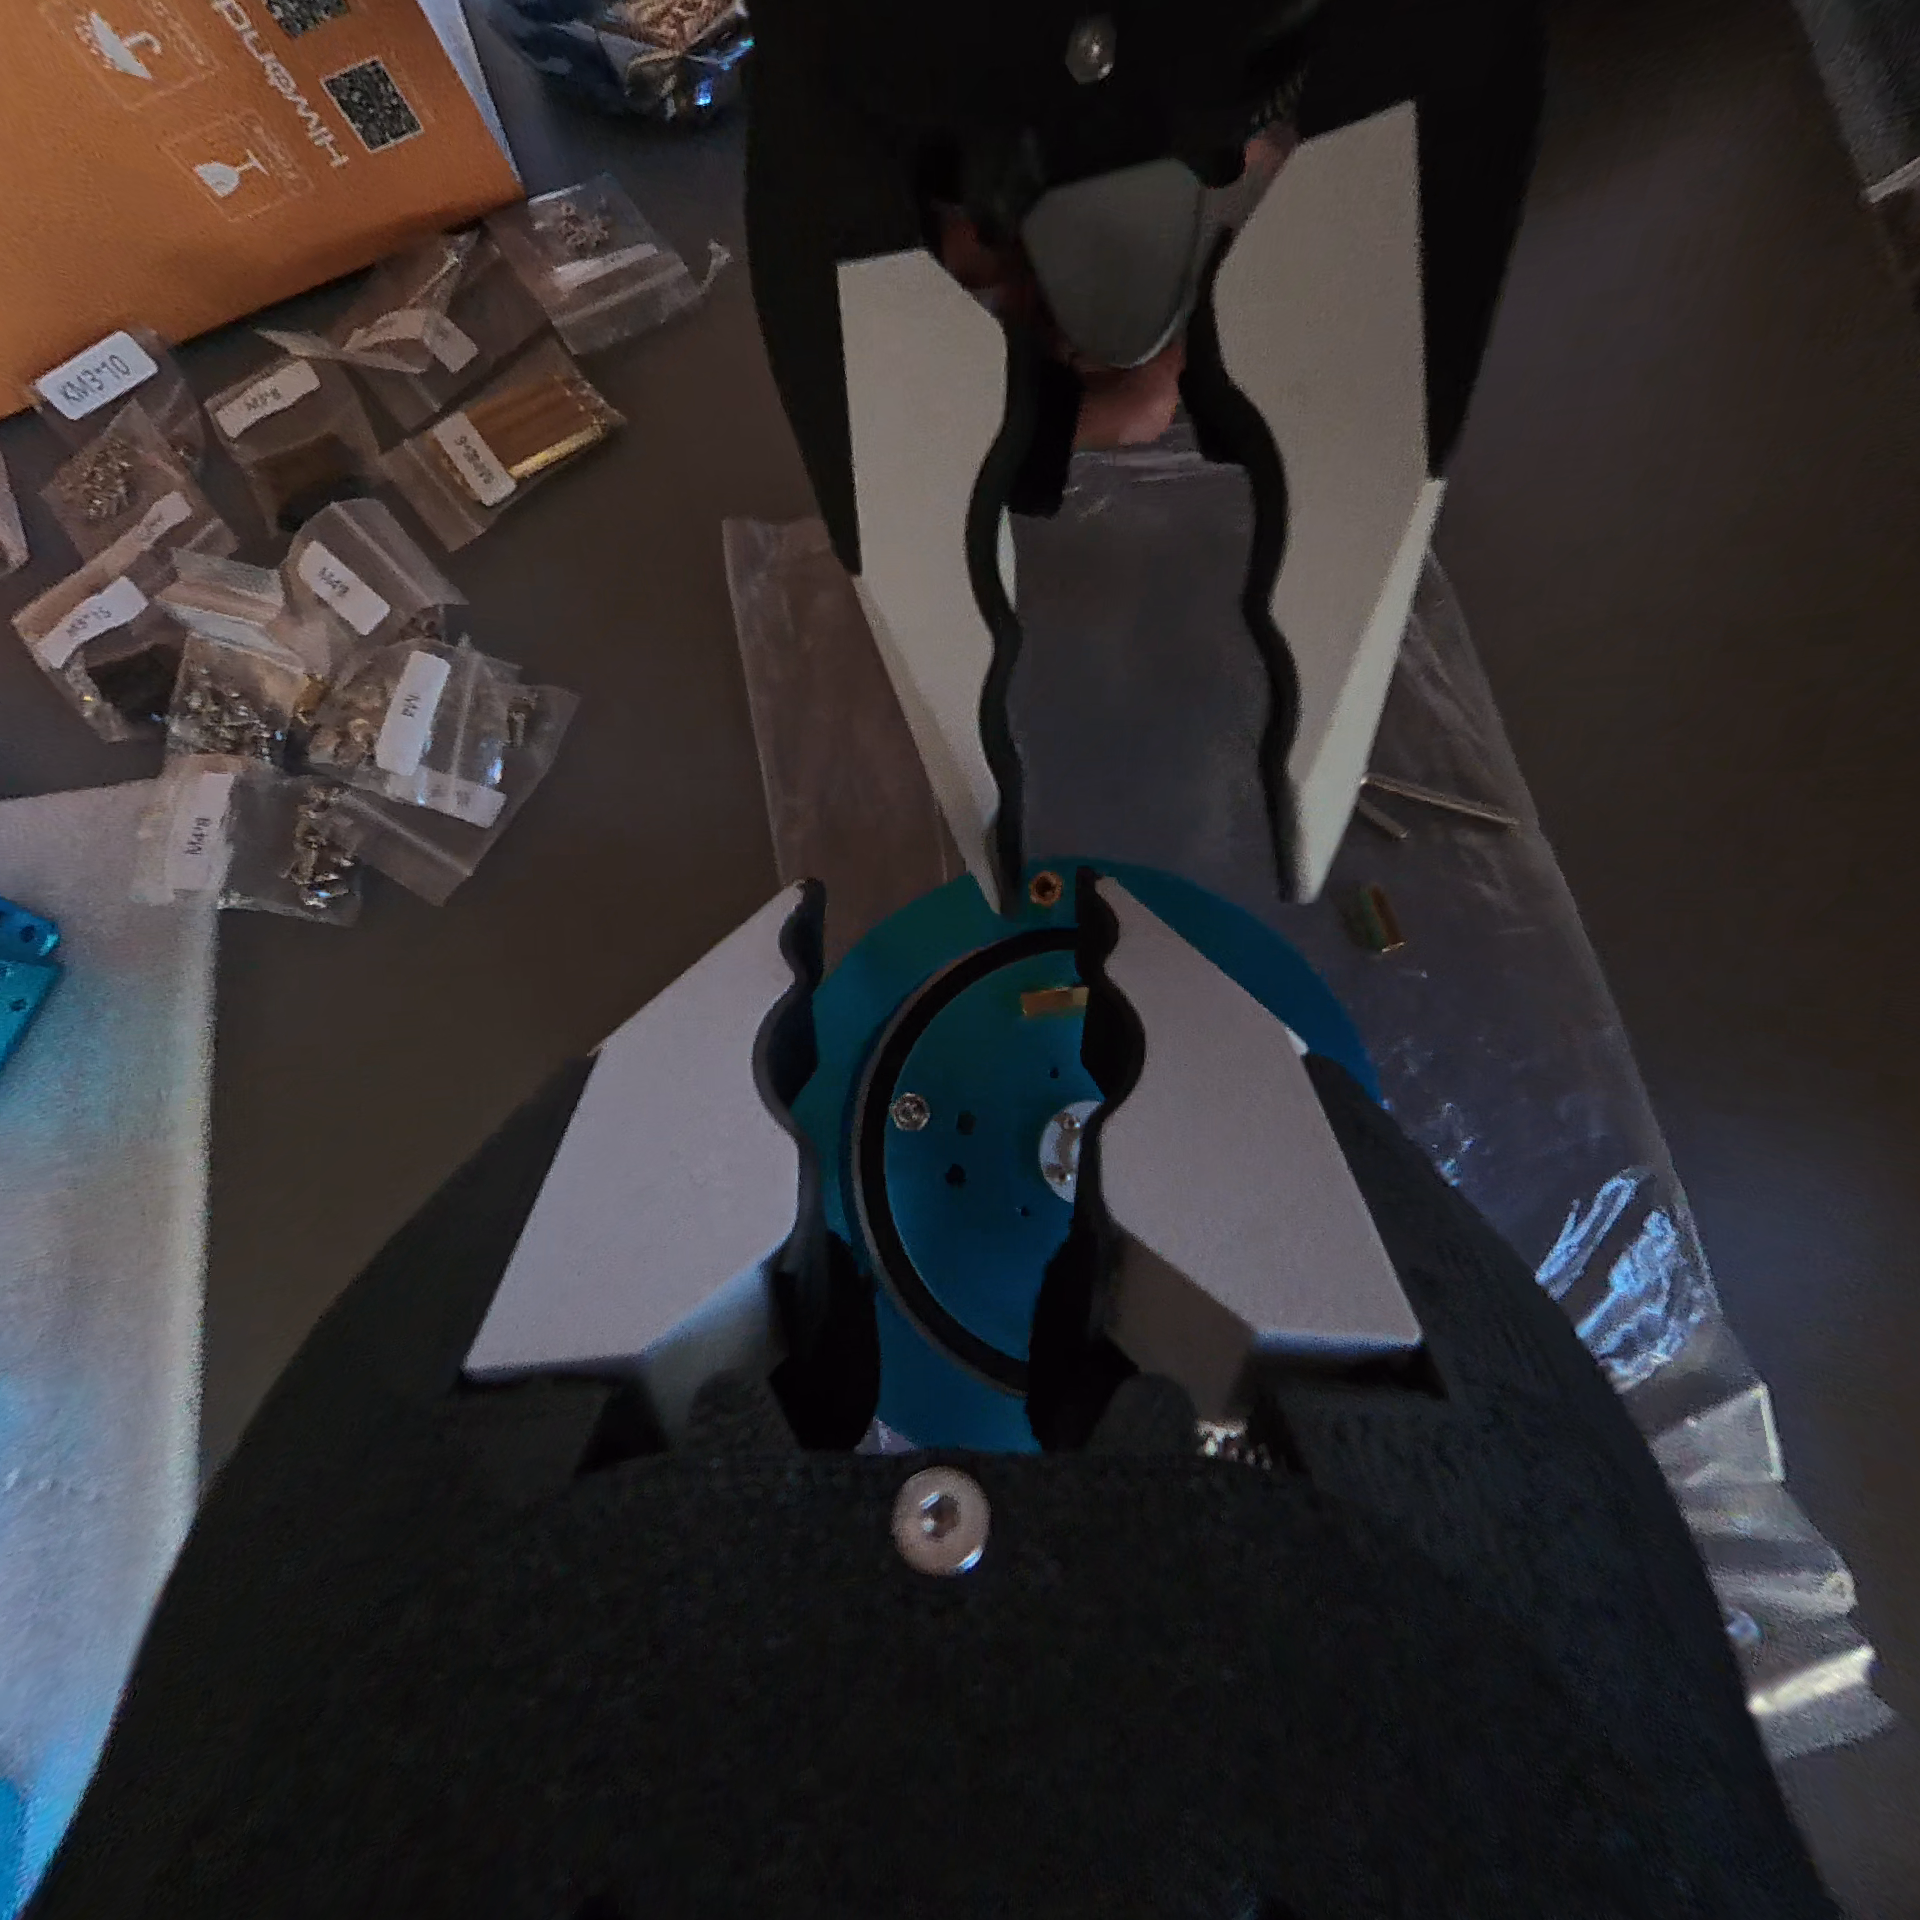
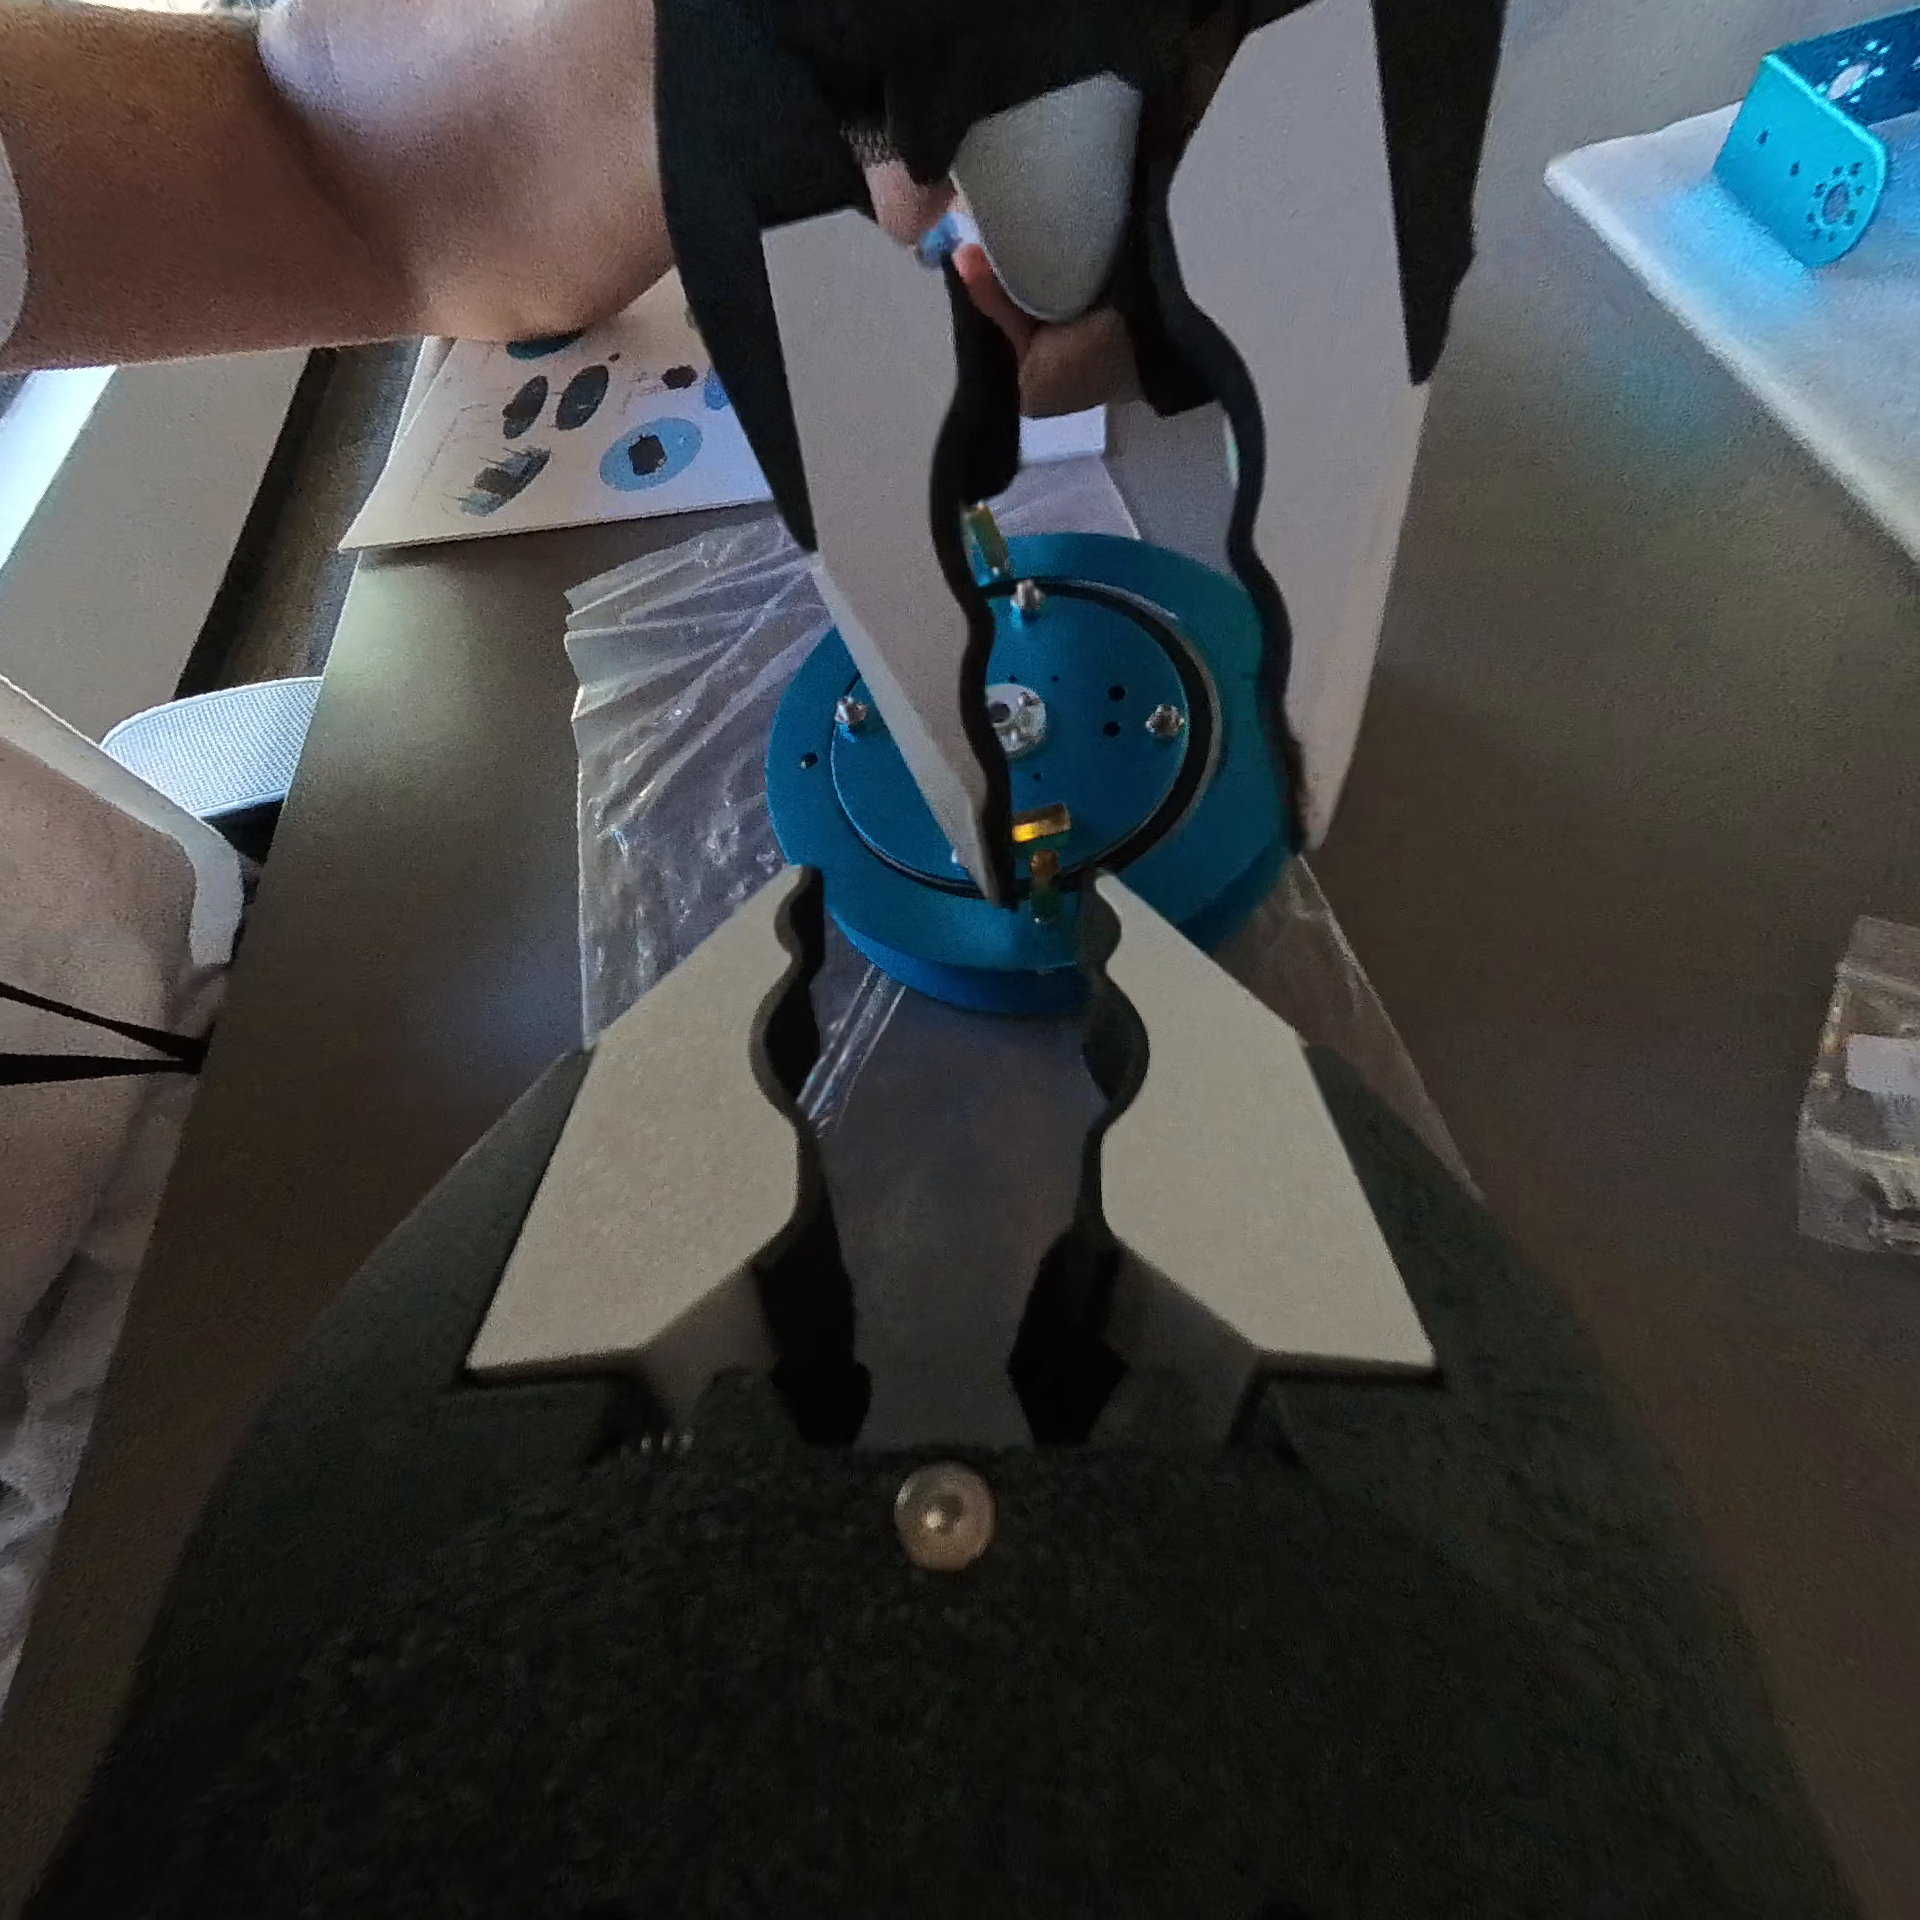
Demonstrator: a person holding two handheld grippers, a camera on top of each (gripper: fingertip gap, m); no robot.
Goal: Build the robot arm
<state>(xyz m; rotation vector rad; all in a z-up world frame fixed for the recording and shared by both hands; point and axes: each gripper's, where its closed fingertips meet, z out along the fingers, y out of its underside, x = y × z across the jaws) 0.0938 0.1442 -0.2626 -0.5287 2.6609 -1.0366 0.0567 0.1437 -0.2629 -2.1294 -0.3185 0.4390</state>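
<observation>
A blue round metal turntable (image 1: 966, 1174) sits on a clear plastic bag on the dark table. It also shows in the right wrist view (image 2: 1091, 665). One brass standoff (image 1: 1042, 886) stands upright at its rim and another (image 1: 1049, 1000) lies flat on its top plate. My left gripper (image 1: 948, 894) is open and empty, its fingers over the disc. My right gripper (image 2: 948, 883) is open and empty at the disc's opposite edge, next to the upright standoff (image 2: 1044, 883). Each gripper faces the other: the right (image 1: 1143, 899), the left (image 2: 1148, 862). One finger of each reaches the standoff.
Several small bags of screws (image 1: 312, 623) and an orange box (image 1: 208, 156) lie left of the disc. A loose brass standoff (image 1: 1377, 920) lies on the plastic bag (image 1: 1558, 1143). A blue bracket (image 2: 1808, 177), a printed sheet (image 2: 582, 447) and a person's arm (image 2: 312, 177) are nearby. Between my left fingertips and the blue bracket (image 2: 1808, 177) there is roughly 25 cm.
</observation>
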